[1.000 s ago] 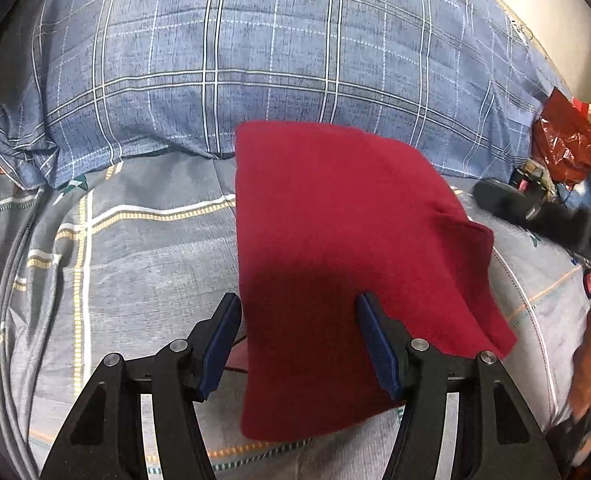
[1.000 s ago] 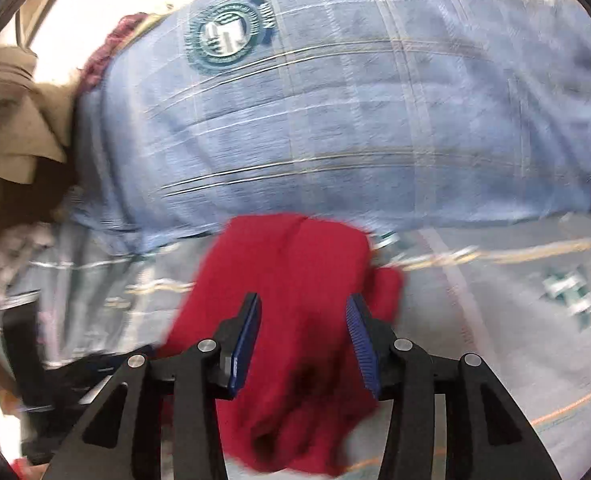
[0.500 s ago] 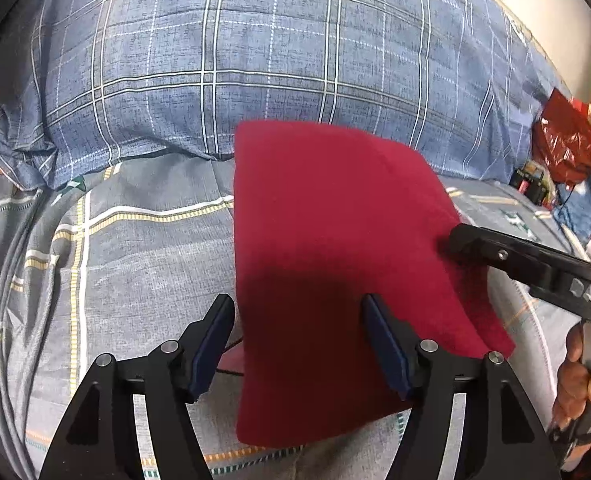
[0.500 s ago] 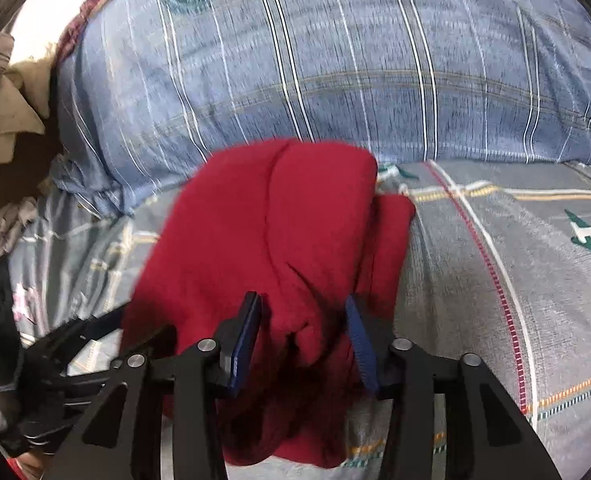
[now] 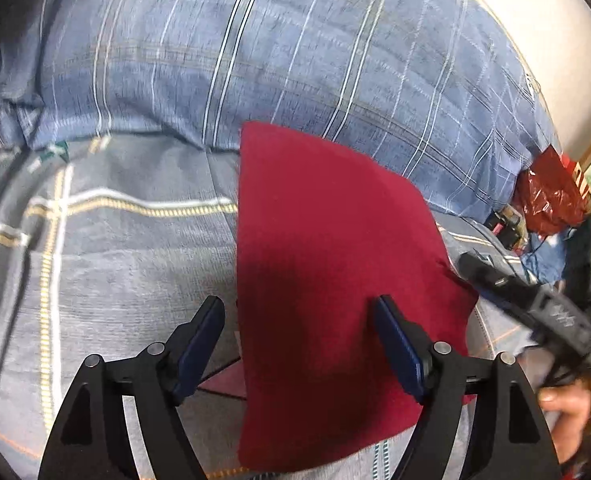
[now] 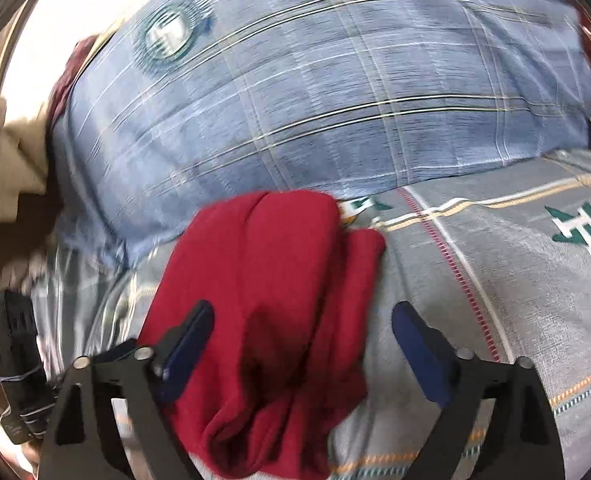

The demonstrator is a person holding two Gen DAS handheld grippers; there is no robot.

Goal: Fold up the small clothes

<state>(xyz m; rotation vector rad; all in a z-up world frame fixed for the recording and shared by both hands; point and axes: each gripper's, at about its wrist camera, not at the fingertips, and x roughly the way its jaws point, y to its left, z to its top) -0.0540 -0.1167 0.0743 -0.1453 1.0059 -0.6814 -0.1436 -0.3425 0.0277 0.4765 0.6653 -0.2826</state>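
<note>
The folded red cloth (image 5: 335,272) lies flat on the bed (image 5: 107,264) while both the left hand-held gripper (image 5: 299,320) and right hand-held gripper (image 6: 303,328) are opening wide, gripping nothing.

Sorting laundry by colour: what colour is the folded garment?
Deep red garment, clearest in the left wrist view.

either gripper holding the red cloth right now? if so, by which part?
Neither. Both the left hand-held gripper and right hand-held gripper are opening, jaws apart over the red garment, pads not pressing on it.
</note>
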